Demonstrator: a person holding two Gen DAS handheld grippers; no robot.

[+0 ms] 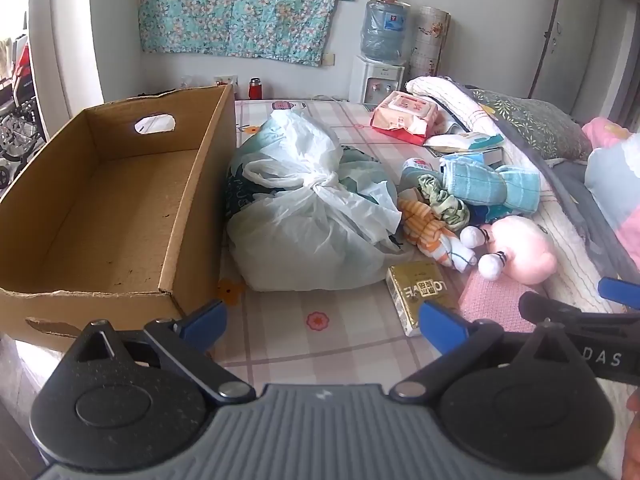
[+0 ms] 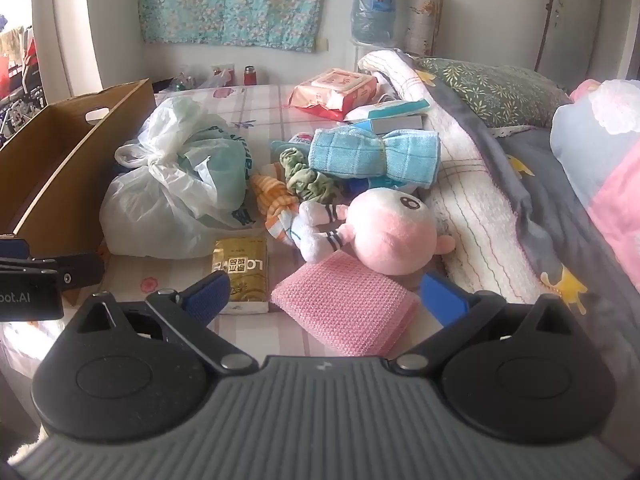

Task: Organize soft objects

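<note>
Jaws of left gripper (image 1: 322,322) wide apart, holding nothing, above bed (image 1: 280,340) beside box (image 1: 120,208). Right gripper (image 2: 324,298) likewise wide, empty, over pink cloth (image 2: 344,308).

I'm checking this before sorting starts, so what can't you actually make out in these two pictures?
- Tied plastic bag: contents hidden by its cloudy film, both views.
- Cardboard box: inside hidden by its near wall, right wrist view.
- Pink plush toy: face turned away, left wrist view.
- Gold packet: print too small to read, corner behind a finger.
</note>
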